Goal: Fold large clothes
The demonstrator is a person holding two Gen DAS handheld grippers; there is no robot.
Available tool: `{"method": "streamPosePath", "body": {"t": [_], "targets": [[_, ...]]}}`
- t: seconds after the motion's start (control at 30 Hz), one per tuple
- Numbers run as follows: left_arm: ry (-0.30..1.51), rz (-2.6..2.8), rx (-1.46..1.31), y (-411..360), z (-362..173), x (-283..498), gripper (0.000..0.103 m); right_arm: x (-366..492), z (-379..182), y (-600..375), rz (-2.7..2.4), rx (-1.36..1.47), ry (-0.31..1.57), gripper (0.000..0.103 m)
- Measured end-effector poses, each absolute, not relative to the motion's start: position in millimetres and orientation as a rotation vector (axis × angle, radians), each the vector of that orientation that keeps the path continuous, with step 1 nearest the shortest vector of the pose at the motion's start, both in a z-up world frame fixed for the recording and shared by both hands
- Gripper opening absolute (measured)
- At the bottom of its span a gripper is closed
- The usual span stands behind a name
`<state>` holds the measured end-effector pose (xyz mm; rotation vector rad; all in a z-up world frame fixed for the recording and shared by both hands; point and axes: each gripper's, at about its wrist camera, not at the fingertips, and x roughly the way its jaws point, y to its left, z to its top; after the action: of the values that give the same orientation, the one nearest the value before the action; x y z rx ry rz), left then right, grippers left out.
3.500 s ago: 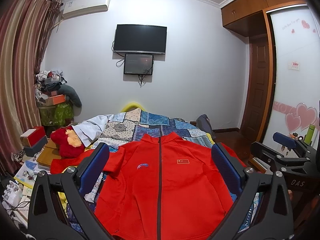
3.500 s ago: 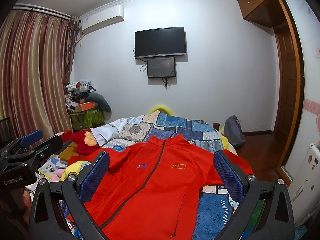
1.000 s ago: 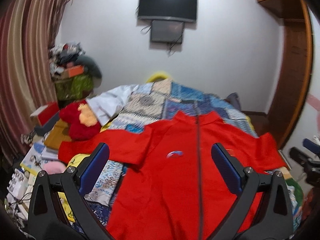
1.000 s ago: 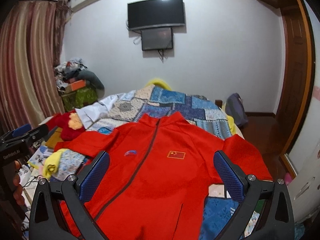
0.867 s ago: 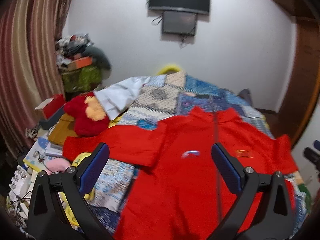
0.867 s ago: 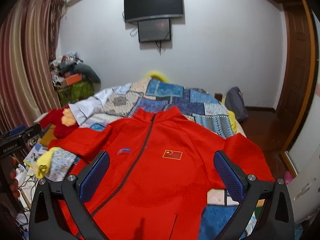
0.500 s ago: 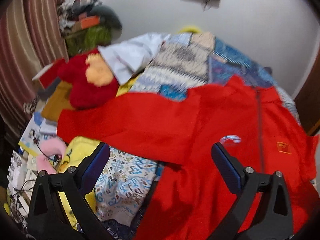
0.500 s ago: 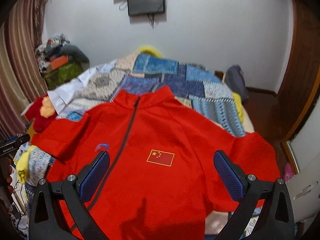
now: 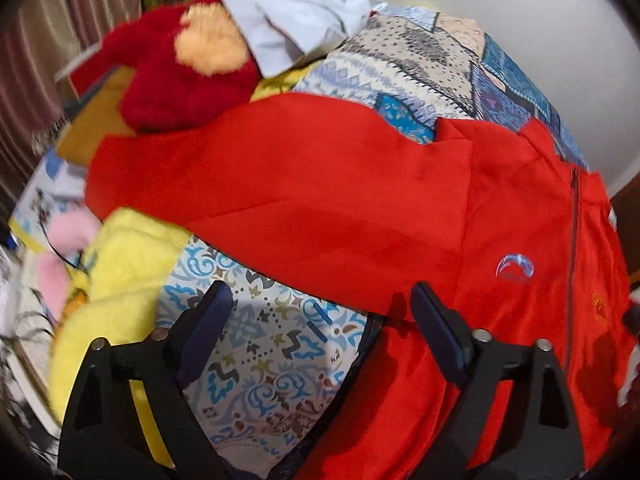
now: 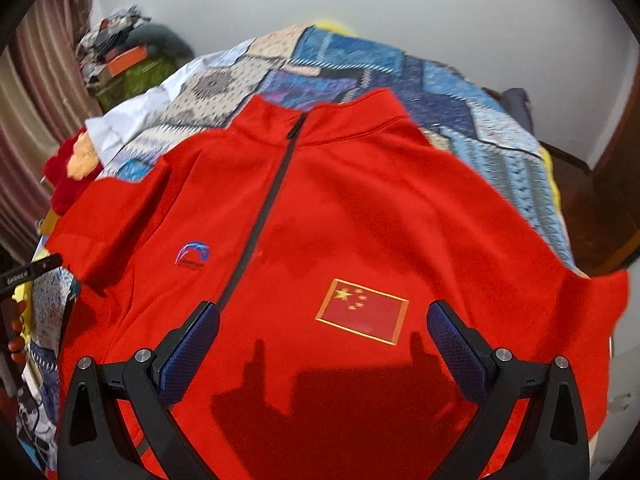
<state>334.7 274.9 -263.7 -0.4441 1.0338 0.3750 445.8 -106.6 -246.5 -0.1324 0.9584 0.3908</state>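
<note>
A red zip jacket (image 10: 360,216) lies face up on the bed, collar toward the far wall, with a flag patch (image 10: 362,312) on its chest. Its left sleeve (image 9: 256,176) stretches out sideways in the left wrist view. My left gripper (image 9: 320,314) is open and empty, low over the patterned quilt just below the sleeve's lower edge, near the armpit. My right gripper (image 10: 322,326) is open and empty, low over the jacket's chest around the flag patch, casting its shadow on the fabric.
A patchwork quilt (image 10: 352,64) covers the bed. A red and orange plush toy (image 9: 184,60), a white garment (image 9: 304,28) and a yellow plush (image 9: 116,280) lie at the bed's left side. Curtains (image 10: 36,92) and piled clutter (image 10: 120,60) stand at the left.
Both grippers have dropped and moved in toward the jacket. The left one swung left toward the outstretched sleeve; the right one closed in over the chest. Both stay open.
</note>
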Motion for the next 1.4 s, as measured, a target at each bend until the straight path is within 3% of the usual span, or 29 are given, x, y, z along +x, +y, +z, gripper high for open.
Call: {"method": "streamPosePath", "body": {"t": [0.1,0.2,0.37,0.43,0.47,0.87,1.1,1.4], "targets": [[1.006,0.377,-0.48,284.7,-267.1,341.1,0.084,445.7,-249.4,-96.4,0.419,-0.157,0.963,0.103],[0.999,0.416,-0.466,290.9,-266.5,351.2,0.068,443.8,-249.8,-91.3,0.437,-0.172,0.958,0.103],[0.991,0.465,-0.412,297.9,-261.3,370.0,0.034,439.2,-247.4,-93.5,0.432,-0.191,0.94,0.103],[0.989,0.482,-0.371,295.6,-253.3,377.0,0.009,438.8,-245.1,-98.3,0.425,-0.189,0.934,0.103],[0.991,0.482,-0.352,293.8,-249.4,379.3,0.006,438.2,-243.1,-100.8,0.419,-0.187,0.931,0.103],[0.876,0.274,-0.224,201.1,-167.1,405.7,0.004,424.8,-203.6,-142.3,0.363,-0.156,0.858,0.103],[1.016,0.144,-0.173,130.9,-214.5,425.3,0.004,409.6,-184.7,-162.7,0.359,-0.145,0.834,0.103],[1.185,0.059,-0.174,95.9,-275.9,415.9,0.004,397.2,-193.8,-172.6,0.36,-0.181,0.887,0.103]]}}
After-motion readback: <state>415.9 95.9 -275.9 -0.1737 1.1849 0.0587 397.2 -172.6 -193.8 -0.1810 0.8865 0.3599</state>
